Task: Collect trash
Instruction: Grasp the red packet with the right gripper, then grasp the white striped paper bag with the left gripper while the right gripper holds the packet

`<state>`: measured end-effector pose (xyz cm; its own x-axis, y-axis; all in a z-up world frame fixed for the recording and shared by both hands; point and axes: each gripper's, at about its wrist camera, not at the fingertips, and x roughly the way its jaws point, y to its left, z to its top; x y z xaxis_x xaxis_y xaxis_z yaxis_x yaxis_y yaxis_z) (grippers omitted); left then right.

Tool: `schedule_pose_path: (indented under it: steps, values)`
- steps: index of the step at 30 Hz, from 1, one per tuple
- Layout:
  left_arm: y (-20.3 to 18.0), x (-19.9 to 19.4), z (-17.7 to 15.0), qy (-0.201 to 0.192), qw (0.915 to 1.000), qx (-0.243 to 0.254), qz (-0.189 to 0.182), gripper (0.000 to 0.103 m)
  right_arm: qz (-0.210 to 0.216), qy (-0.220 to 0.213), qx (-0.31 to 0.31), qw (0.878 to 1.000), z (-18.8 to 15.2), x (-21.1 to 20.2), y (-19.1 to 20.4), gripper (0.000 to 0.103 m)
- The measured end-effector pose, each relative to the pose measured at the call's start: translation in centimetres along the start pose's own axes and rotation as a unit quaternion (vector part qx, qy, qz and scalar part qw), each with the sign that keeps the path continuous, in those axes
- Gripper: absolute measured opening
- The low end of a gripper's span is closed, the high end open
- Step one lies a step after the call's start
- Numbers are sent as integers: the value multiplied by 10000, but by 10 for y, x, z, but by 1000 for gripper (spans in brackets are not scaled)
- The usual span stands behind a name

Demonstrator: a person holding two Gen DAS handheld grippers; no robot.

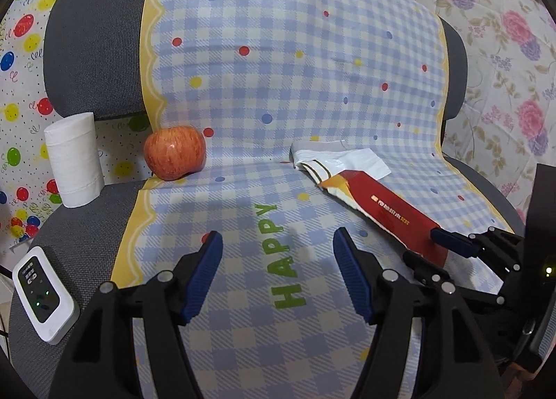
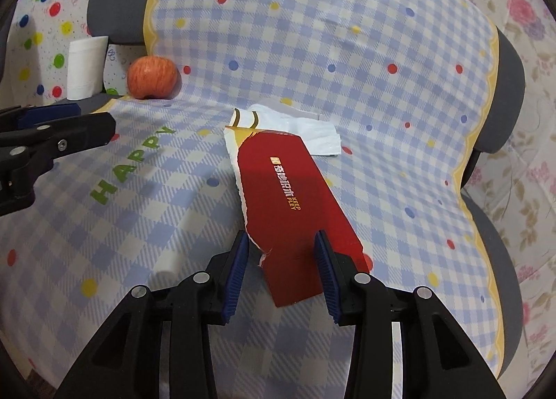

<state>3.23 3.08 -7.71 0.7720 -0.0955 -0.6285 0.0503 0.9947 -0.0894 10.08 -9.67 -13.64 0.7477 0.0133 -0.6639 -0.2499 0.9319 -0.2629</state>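
Observation:
A torn red wrapper (image 2: 288, 190) with white lettering lies flat on the checked cloth, its far end over a crumpled white paper (image 2: 312, 131). My right gripper (image 2: 281, 239) straddles the wrapper's near end. Its blue pads stand on either side of the wrapper, and I see no squeeze on it. In the left wrist view the same wrapper (image 1: 389, 211) runs to the right, where the right gripper (image 1: 431, 249) sits at its end. My left gripper (image 1: 278, 235) is open over the cloth beside the word HAPPY, with nothing between its pads.
A red apple (image 1: 174, 152) rests at the seat's back left. A white tissue roll (image 1: 74, 159) stands on the grey chair seat (image 1: 87, 225), with a small white device (image 1: 43, 298) near the front left edge. The chair's backrest rises behind.

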Motion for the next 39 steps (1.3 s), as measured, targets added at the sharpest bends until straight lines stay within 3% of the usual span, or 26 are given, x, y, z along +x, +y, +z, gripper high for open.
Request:
schedule_pose_path:
  steps: [2, 3, 6, 12, 19, 26, 31, 35, 38, 39]
  values:
    - [1, 1, 0, 16, 10000, -11, 9, 64, -12, -18, -38, 10000, 4, 2, 1, 38]
    - [1, 1, 0, 28, 10000, -12, 16, 64, 12, -49, -64, 10000, 6, 2, 1, 28]
    - [3, 1, 1, 46, 10000, -8, 50, 64, -20, -222, -63, 9997, 10, -8, -2, 14]
    - [-1, -1, 6, 4, 9999, 110, 35, 64, -20, -691, 618, 9957, 16, -46, -36, 2]
    - [-16, 14, 25, -19, 9993, 372, -52, 64, 187, -936, 1795, 9791, 17, -61, -93, 1]
    - [-24, 52, 43, 161, 9981, 582, -141, 63, 256, -938, 2161, 9715, 20, -52, -112, 1]
    - [-34, 94, 50, 619, 9947, 666, -472, 52, 307, -972, 2294, 9680, 23, -45, -120, 1]
    - [-44, 118, 57, 890, 9923, 684, -517, 47, 317, -967, 2297, 9679, 22, -42, -122, 1]
    - [-49, 129, 59, 1029, 9911, 744, -394, 34, 311, -932, 2270, 9689, 19, -40, -122, 1]
    - [-52, 129, 59, 1004, 9911, 823, -308, 23, 307, -908, 2262, 9694, 17, -39, -122, 1]
